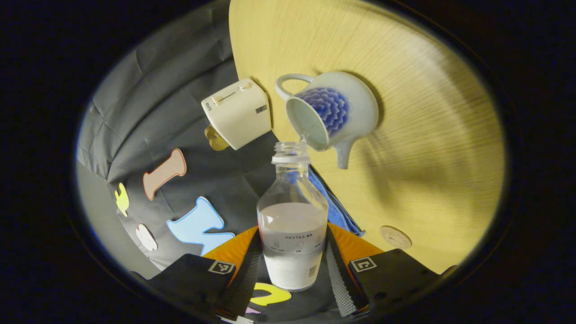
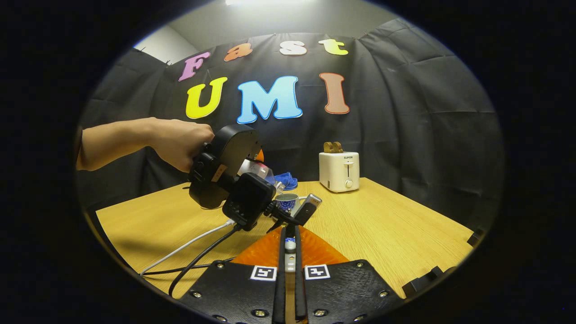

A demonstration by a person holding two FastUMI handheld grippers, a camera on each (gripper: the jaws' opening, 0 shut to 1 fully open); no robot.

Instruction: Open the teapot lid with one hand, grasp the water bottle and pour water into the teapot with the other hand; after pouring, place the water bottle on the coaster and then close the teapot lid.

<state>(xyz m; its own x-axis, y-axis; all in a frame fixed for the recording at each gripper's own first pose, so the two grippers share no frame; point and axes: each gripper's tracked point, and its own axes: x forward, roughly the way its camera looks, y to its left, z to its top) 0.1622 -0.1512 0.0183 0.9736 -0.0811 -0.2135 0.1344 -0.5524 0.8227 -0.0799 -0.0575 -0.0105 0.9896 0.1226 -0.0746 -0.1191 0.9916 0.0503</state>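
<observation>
In the left gripper view my left gripper [image 1: 293,274] is shut on the clear water bottle [image 1: 292,220], which is uncapped and about half full. The bottle is tipped so its mouth meets the open top of the white teapot [image 1: 342,108] with a blue flower, and a thin stream of water runs in. A round coaster [image 1: 395,237] lies on the table to the right of the bottle. In the right gripper view my right gripper [image 2: 290,252] is shut on a small white and blue piece, the teapot lid [image 2: 290,245]. Beyond it a hand holds the left gripper [image 2: 234,184] with the bottle [image 2: 259,170] over the teapot [image 2: 286,200].
A white toaster [image 2: 339,171] with toast in it stands at the back of the wooden table [image 2: 396,229], and a blue cloth [image 2: 287,180] lies behind the teapot. Cables [image 2: 193,252] trail from the left gripper across the near left of the table.
</observation>
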